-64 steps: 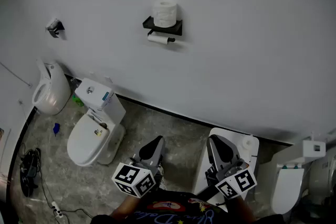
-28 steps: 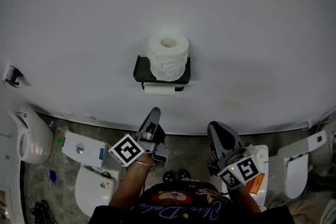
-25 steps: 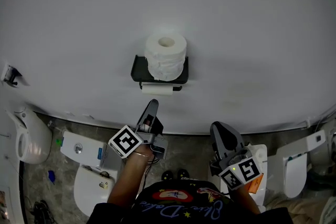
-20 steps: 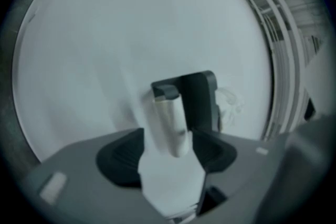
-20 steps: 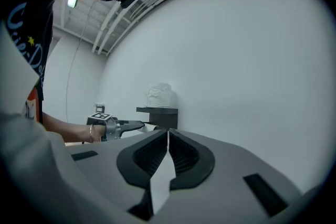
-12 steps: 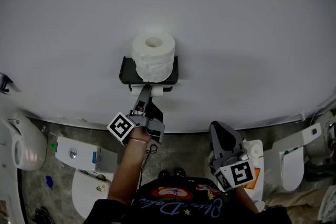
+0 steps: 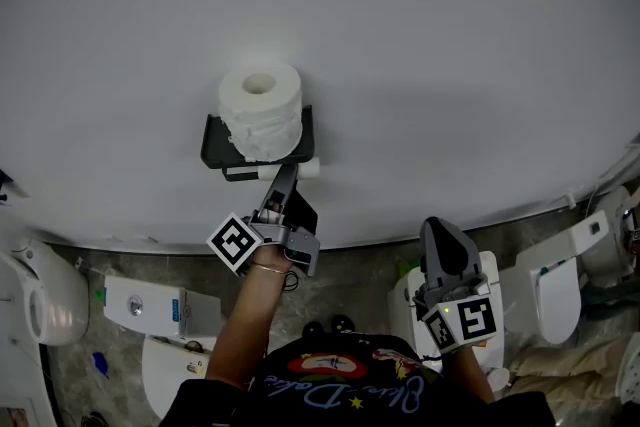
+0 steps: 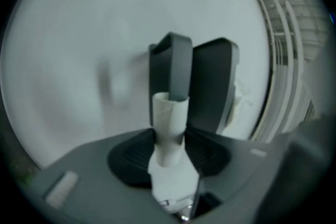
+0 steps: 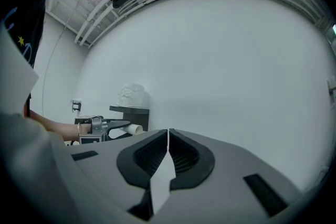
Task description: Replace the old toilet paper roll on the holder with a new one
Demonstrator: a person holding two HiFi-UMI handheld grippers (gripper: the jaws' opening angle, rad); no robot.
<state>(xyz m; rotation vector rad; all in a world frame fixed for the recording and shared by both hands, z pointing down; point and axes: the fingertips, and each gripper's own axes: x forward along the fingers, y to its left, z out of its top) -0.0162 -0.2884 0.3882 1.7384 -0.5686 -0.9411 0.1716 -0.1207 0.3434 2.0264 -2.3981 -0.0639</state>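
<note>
Against the bathroom's white wall [image 7: 450, 65], the old roll [image 7: 309, 167], its tube level along the wall at the right end of the holder [image 7: 212, 147], sits pinched in our left gripper [image 7: 289, 173], whose jaws have just been closing from below; our right gripper [image 7: 443, 235] hangs well apart, shut and empty.

We note a washroom, maybe a mock-up: one toilet [image 7: 150, 300] and a second toilet [image 7: 560, 300] stand along the same white wall [image 7: 450, 65]. Grey stone-pattern floor [image 7: 350, 287]. Black wall holder [image 7: 213, 147] carries a paper roll [image 7: 260, 110].
</note>
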